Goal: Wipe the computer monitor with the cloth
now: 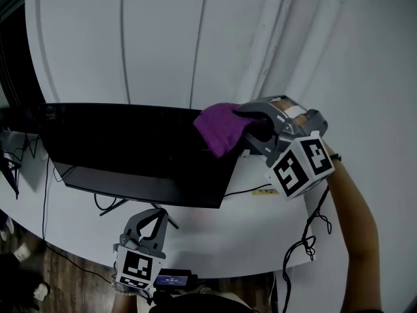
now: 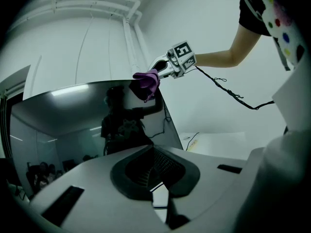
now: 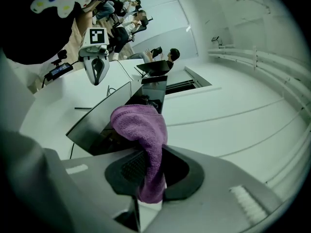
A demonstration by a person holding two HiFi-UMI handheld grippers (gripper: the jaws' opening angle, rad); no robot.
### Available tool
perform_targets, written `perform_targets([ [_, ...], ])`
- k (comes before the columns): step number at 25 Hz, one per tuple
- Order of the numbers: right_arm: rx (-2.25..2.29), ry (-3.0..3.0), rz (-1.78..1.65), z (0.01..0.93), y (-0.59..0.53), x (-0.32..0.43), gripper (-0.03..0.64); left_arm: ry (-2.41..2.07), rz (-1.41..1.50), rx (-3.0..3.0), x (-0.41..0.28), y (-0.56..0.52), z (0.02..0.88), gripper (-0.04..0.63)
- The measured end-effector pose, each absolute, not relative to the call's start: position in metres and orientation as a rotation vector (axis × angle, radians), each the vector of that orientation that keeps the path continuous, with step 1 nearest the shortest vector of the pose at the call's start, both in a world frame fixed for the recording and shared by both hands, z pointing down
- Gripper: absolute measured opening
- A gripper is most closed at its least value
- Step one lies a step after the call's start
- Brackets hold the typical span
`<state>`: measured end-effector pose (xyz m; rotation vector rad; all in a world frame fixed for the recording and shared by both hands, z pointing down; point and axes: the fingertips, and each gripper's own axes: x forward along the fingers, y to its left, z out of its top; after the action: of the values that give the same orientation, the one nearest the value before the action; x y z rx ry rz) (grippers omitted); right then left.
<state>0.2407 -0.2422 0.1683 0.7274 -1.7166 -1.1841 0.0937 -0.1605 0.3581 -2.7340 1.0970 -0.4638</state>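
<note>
The black monitor [image 1: 130, 150] stands on the white table [image 1: 221, 230], its dark screen [image 2: 82, 130] reflecting the room. My right gripper [image 1: 255, 128] is shut on a purple cloth [image 1: 220, 128], which rests against the monitor's upper right corner. In the right gripper view the cloth [image 3: 144, 135] hangs folded between the jaws of this gripper [image 3: 146, 171], above the monitor's top edge [image 3: 109, 115]. My left gripper [image 1: 155, 219] is low in front of the monitor's base, shut on nothing. The left gripper view shows its jaws [image 2: 156, 166] closed, with the cloth [image 2: 148, 81] far off.
A black cable [image 1: 306, 237] trails from the right gripper across the table's right side. More cables [image 1: 104, 204] run under the monitor. A small dark device [image 1: 172, 280] sits at the table's near edge. Behind is a white wall with pipes [image 1: 264, 44]. Seated people [image 3: 129, 13] are far off.
</note>
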Motion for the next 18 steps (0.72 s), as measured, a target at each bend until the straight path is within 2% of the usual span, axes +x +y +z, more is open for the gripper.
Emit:
perform_targets([
  [10,0.911,-1.802,-1.108,0.167,-0.243,0.271,0.072,1.103,-0.458,-2.733,0.103,-0.155,0.351,0.006],
  [18,1.219,-2.001,-0.974,0.177,-0.196,0.271,0.072,1.161,-0.447,-2.711,0.078,-0.133,0.355,0.006],
])
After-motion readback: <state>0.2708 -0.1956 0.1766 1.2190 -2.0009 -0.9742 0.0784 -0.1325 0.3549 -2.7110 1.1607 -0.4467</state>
